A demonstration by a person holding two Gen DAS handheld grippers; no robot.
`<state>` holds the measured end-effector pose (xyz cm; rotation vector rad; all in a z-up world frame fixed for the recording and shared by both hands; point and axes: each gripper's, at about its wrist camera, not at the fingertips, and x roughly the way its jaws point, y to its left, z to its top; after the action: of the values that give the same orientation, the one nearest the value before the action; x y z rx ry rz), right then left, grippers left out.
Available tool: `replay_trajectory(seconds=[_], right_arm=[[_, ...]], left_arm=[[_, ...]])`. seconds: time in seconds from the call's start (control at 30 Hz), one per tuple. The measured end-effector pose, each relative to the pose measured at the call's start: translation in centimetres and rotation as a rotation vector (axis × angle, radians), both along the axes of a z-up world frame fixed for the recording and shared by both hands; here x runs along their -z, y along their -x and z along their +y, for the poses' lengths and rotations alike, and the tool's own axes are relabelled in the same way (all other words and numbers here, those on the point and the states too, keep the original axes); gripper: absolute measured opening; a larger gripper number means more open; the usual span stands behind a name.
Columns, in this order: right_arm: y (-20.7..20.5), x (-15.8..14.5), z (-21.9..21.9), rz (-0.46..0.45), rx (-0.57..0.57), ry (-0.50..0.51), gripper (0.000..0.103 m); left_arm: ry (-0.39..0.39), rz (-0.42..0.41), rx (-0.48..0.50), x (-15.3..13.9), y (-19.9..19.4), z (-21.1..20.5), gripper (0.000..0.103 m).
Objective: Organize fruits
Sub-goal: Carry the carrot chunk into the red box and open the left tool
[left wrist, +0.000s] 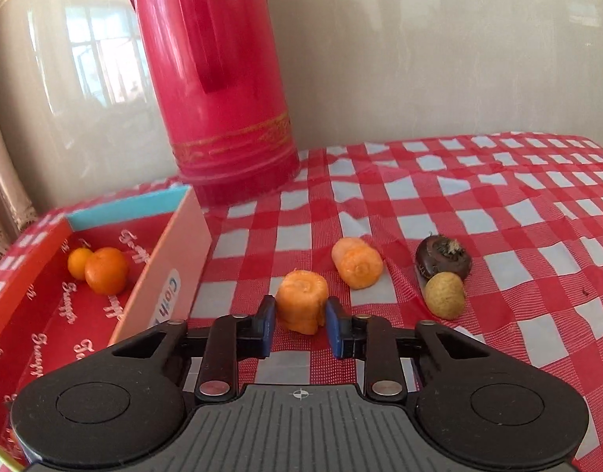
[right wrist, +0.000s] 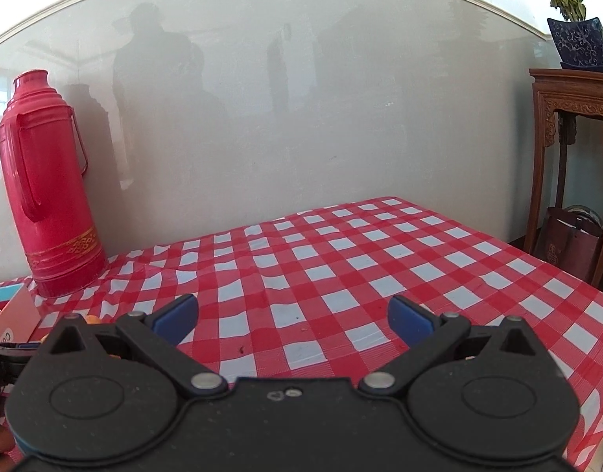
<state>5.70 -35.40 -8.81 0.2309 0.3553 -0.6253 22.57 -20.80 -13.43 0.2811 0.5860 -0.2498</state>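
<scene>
My left fingers (left wrist: pixel 300 324) are closed around a carrot chunk (left wrist: pixel 302 299), one blue pad pressed to each of its sides, low in the middle of the left wrist view. A second carrot chunk (left wrist: pixel 357 262) lies on its side just up and right of it on the checked cloth of the desk (left wrist: pixel 498 212), and further right a dark round fruit (left wrist: pixel 443 261) touches a small tan one (left wrist: pixel 445 295) in front of it. At the left of the frame, the open red box (left wrist: pixel 34 314) holds two oranges (left wrist: pixel 100 269) side by side near its far end. A red thermos (left wrist: pixel 218 78) stands against the wall behind the box. In the right wrist view my right fingers (right wrist: pixel 293 316) are spread wide with nothing between them, over bare checked cloth, with the thermos at the left edge and a carved wooden stand (right wrist: pixel 568 118) carrying a potted plant (right wrist: pixel 576 35) at the right.
</scene>
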Motion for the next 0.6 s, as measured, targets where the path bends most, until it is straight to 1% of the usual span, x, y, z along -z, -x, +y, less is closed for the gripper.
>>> replay_trajectory(seconds=[0.1,0.17,0.23,0.5,0.53,0.6], right_arm=[[0.0,0.0,0.0,-0.003,-0.004,-0.005,0.097],[0.0,0.0,0.1,-0.002,-0.011,-0.003,0.097],[-0.1,0.0,0.3,0.001,-0.02,0.001,0.097],[-0.7,0.1,1.6,0.009,-0.057,0.013,0.097],[-0.8,0.1,1.8,0.009,-0.064,0.015,0.097],[-1.0,0.1,2.2,0.011,-0.076,0.018,0.097]], left_arm=[[0.002,-0.027,-0.014,-0.7,0.5,0.5,0.023],[-0.006,-0.063,-0.037,-1.2,0.9,1.1,0.02],[-0.008,-0.098,-0.061,-1.8,1.2,1.9,0.02],[-0.032,-0.255,-0.2,-4.0,2.7,6.3,0.02],[-0.044,-0.275,-0.206,-4.2,3.0,6.8,0.02],[-0.046,-0.27,-0.176,-4.3,3.2,7.6,0.02]])
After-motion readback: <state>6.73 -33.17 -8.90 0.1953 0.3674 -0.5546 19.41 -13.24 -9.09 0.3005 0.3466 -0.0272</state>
